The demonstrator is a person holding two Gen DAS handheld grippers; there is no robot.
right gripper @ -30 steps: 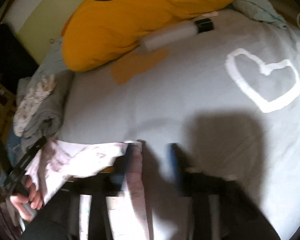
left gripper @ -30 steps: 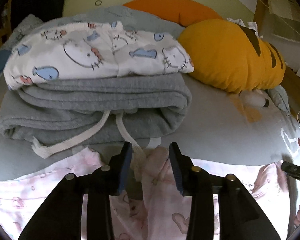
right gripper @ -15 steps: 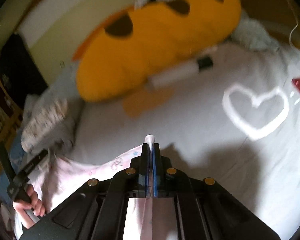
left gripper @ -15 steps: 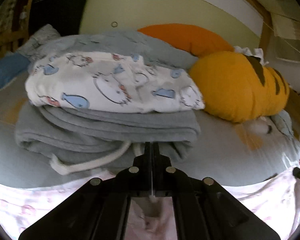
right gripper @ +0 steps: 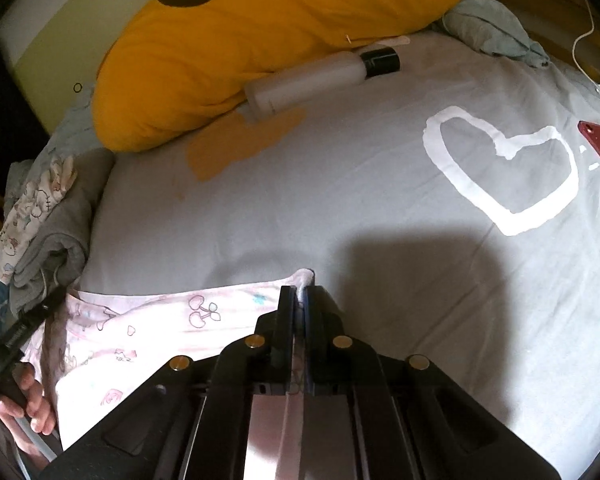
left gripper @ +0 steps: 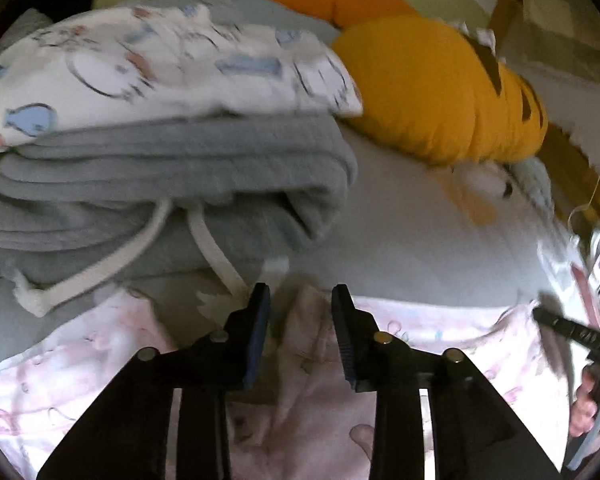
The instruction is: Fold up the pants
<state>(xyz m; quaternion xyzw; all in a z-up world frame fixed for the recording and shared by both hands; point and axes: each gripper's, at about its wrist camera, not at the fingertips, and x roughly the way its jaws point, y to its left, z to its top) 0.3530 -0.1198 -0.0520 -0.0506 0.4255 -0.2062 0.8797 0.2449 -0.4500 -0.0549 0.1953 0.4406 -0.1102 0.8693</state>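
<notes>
The pink printed pants [left gripper: 440,332] lie spread on the grey bed sheet, also seen in the right wrist view [right gripper: 148,320]. My left gripper [left gripper: 300,300] is open, its jaws on either side of a raised fold of the pink fabric at the pants' far edge. My right gripper [right gripper: 300,294] is shut on the pants' far corner, pinching a small white tuft of cloth. The right gripper's tip shows in the left wrist view [left gripper: 568,330] at the far right.
A stack of folded grey pants [left gripper: 160,184] with white drawstrings and a white cartoon-print garment [left gripper: 160,56] sits just beyond the left gripper. A yellow plush pillow [right gripper: 260,32], a white bottle [right gripper: 320,80] and a white heart print [right gripper: 504,168] lie on the sheet.
My left gripper has opened and let go of the pink fabric, dropping back near the bed. My right gripper stays shut on the corner and has lowered toward the sheet.
</notes>
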